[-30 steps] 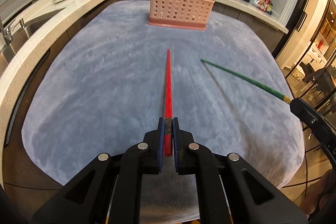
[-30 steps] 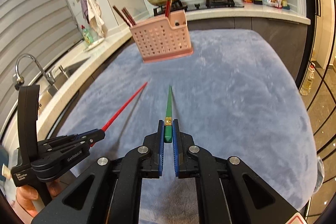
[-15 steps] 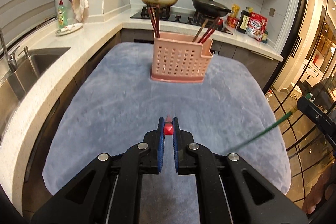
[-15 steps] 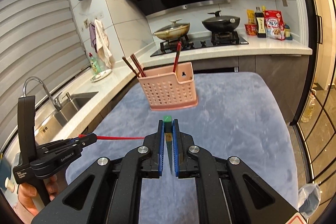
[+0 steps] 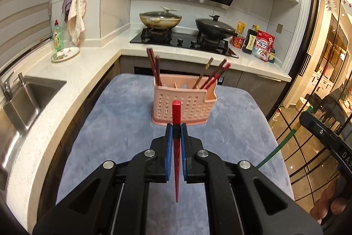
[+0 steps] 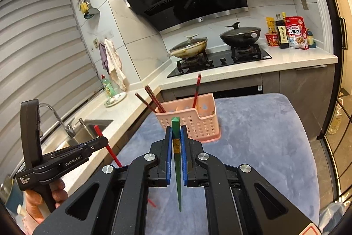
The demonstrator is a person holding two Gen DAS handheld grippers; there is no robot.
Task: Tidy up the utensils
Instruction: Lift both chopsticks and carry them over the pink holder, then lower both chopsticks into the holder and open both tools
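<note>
The worktop (image 5: 114, 124), covered by a grey-blue cloth, fills the middle of both views, its near edge hidden behind the black claw frames and its right side cut off by the picture edge in the left wrist view. Towards its far end stands a pink perforated basket (image 5: 182, 106), with several dark red and brown chopsticks (image 5: 154, 67) leaning out of its compartments; how they sit inside is hidden by the wall. The left claw (image 5: 176, 136) is clamped on a red chopstick (image 5: 176, 111), thick end up and forward, thin tip hanging below the claw above the cloth. The right claw (image 6: 176, 138) is clamped the same way on a green chopstick (image 6: 175, 124), its tip pointing down between the frame arms. Both claws tilt downward toward the basket, held above the cloth. In the right wrist view the left claw shows from the side, gripped by a hand (image 6: 44, 197) partly cut off at the lower left corner; the right hand is only a blurred sliver
</note>
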